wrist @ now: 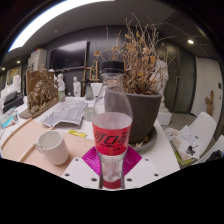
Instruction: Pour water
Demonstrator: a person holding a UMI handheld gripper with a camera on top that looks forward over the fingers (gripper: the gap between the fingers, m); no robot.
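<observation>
1. The gripper [112, 170] was clenched on a clear plastic bottle [112, 125] with a red label, both pink pads [128, 160] pressing its lower body.
2. The bottle looked light, smooth and squashable; the stiffer labelled midsection seemed the safer hold.
3. A white mug [53, 147] stood near the desk [30, 140] edge.
4. Beyond stood a potted dry plant [140, 75].

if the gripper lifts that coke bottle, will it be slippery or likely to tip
The bottle is tall and narrow with a red label, so it would probably tip if nudged high. Its clear plastic looks smooth, possibly slippery and a bit squashy. It stands between the gripper fingers; the fill level is unclear.
</observation>
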